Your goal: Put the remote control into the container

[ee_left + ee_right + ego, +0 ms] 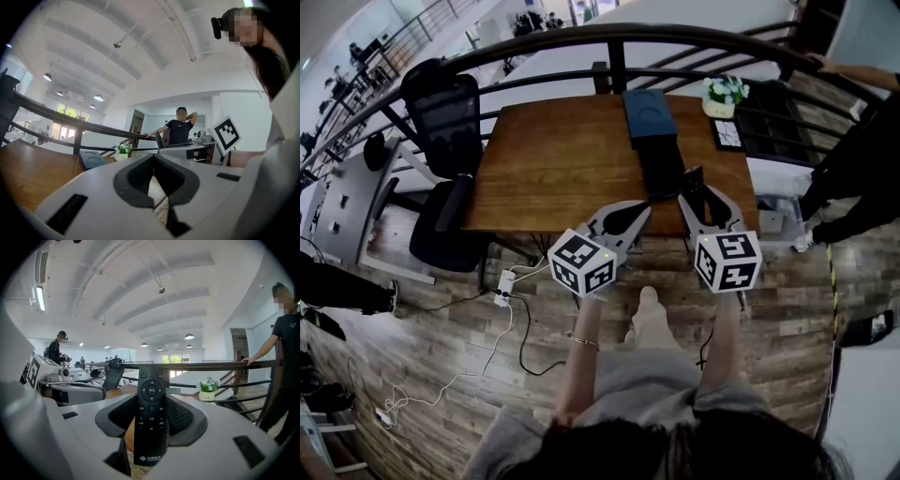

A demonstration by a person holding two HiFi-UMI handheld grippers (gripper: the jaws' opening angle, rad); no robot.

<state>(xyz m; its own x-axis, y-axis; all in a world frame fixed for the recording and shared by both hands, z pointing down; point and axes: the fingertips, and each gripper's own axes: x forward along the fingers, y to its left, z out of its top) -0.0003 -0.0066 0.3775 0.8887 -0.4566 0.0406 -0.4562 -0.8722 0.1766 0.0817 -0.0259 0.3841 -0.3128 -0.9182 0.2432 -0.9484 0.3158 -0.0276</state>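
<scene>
The black remote control (151,413) stands upright between the jaws of my right gripper (151,397), buttons facing the camera; the gripper is shut on it. From the head view the remote (692,180) pokes up from the right gripper (697,195) over the near edge of the wooden table (553,159). A dark blue container (648,114) lies at the table's far middle, with a black tray-like piece (661,167) just in front of it, left of the remote. My left gripper (639,212) hovers at the table's near edge, shut and empty; its view shows the container (92,158) ahead to the left.
A small potted plant (724,94) and a white gridded card (728,133) sit at the table's far right. A black railing (609,37) curves behind the table. An office chair (445,122) stands left of it, a person (853,159) stands right, and a power strip (504,284) lies on the floor.
</scene>
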